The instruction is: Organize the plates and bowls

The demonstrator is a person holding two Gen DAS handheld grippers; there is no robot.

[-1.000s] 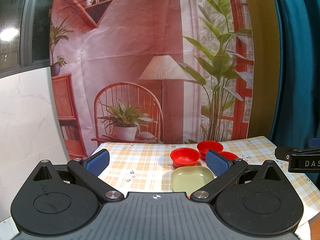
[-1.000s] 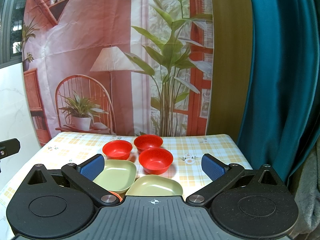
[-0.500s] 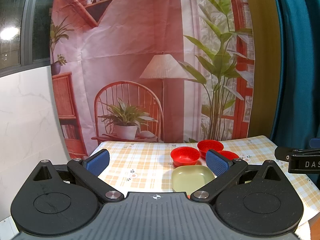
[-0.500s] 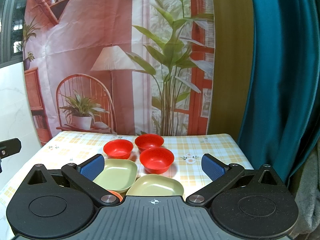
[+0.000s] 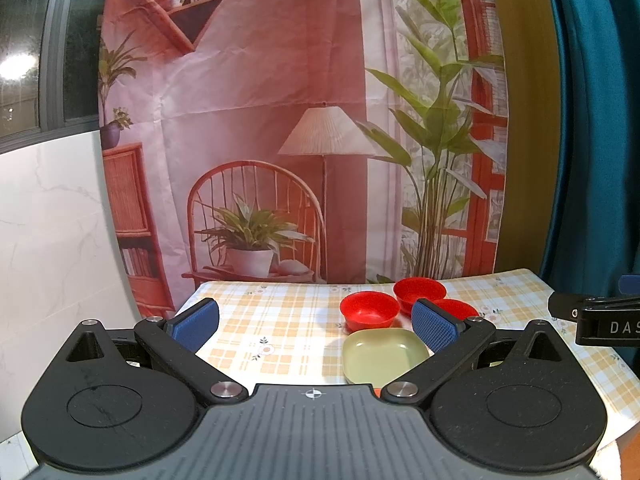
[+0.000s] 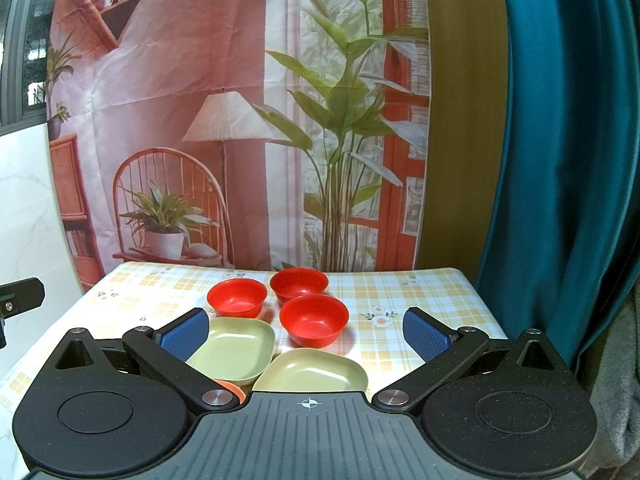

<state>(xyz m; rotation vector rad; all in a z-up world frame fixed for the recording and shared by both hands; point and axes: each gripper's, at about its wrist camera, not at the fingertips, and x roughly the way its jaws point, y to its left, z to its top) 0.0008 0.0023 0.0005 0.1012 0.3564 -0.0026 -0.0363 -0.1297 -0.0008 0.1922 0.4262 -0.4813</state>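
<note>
checked table (image 6: 420, 292) by a printed curtain (image 6: 180, 80) | three red bowls (image 6: 313, 316) far, two green plates (image 6: 236, 344) near | left gripper (image 5: 316, 322) open, empty | right gripper (image 6: 306, 332) open, empty

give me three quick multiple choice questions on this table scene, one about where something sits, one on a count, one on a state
1. Where does the nearest red bowl sit relative to the two green plates?
A. behind them
B. stacked inside one
C. off the table

2. How many red bowls stand on the checked tablecloth?
A. two
B. three
C. five

3. What is the right hand-held gripper doing?
A. clamped on a plate
B. shut on a bowl
C. open, holding nothing

Answers:
1 A, it stands just beyond the left green plate and the right green plate.
2 B, the right wrist view shows three.
3 C, its blue pads are wide apart with nothing between them.
</note>
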